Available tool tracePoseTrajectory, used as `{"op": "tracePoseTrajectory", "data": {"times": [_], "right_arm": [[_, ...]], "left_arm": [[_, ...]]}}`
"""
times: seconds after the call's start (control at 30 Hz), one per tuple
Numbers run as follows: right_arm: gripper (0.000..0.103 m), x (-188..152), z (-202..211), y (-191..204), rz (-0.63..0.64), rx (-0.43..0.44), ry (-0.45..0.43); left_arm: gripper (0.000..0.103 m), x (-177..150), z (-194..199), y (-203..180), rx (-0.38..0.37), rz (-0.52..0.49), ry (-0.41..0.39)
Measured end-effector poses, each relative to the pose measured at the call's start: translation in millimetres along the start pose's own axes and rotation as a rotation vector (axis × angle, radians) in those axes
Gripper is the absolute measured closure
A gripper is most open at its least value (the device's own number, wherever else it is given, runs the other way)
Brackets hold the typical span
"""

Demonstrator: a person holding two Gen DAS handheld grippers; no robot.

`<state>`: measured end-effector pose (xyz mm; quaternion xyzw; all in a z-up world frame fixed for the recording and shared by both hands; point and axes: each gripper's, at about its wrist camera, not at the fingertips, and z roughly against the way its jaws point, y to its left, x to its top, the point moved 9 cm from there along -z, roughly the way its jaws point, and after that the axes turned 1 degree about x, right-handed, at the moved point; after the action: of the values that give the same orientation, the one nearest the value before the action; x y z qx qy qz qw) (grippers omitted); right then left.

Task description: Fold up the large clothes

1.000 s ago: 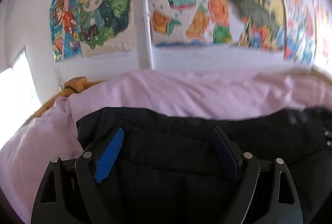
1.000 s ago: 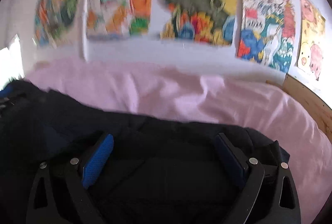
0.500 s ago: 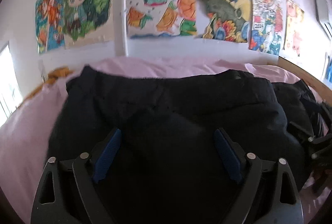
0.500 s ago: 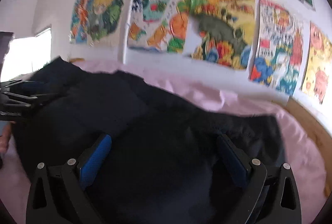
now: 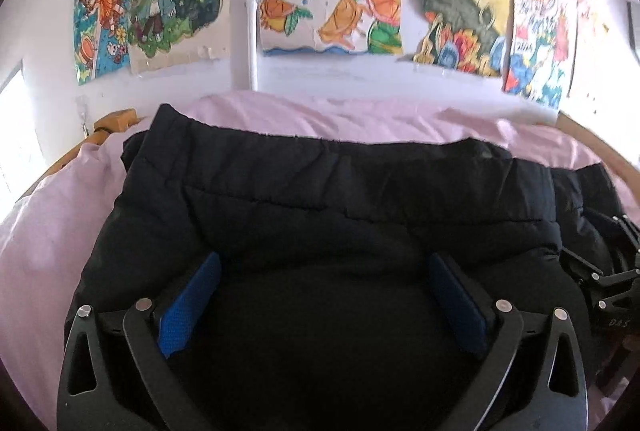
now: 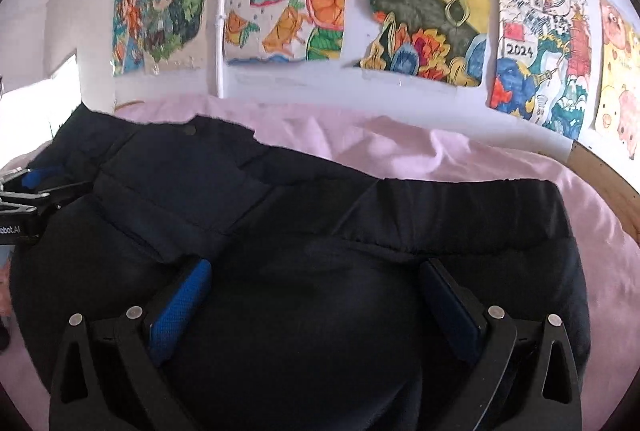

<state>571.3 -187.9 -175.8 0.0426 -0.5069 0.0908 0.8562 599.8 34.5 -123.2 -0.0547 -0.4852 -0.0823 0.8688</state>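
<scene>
Left hand-held gripper [image 5: 324, 295]: jaws opening, spread wide over the black padded jacket [image 5: 328, 199], blue pads [image 5: 188, 311] apart with dark fabric lying between them, nothing clamped. Right hand-held gripper [image 6: 316, 295]: jaws wide apart above the same jacket, gripping nothing. Jacket spread on the pink bed [image 5: 360, 115], long axis running side to side along the postered wall [image 5: 332, 75], elastic hem turned toward that wall.

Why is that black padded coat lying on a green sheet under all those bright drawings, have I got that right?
Nearly. The sheet is pale pink, not green, as the right wrist view shows. The black padded coat does lie on it, under the bright drawings on the wall.
</scene>
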Motion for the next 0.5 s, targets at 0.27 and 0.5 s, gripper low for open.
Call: {"op": "tracePoseTrajectory", "data": {"times": [0.27, 0.5], "right_arm": [[0.000, 34.2, 17.7, 9.1, -0.013, -0.012, 0.000], [0.000, 37.8, 23.8, -5.6, -0.085, -0.035, 0.069]], "left_arm": [[0.001, 18.9, 18.3, 8.6, -0.020, 0.117, 0.047], [0.001, 20.5, 30.8, 15.4, -0.016, 0.145, 0.124]]}}
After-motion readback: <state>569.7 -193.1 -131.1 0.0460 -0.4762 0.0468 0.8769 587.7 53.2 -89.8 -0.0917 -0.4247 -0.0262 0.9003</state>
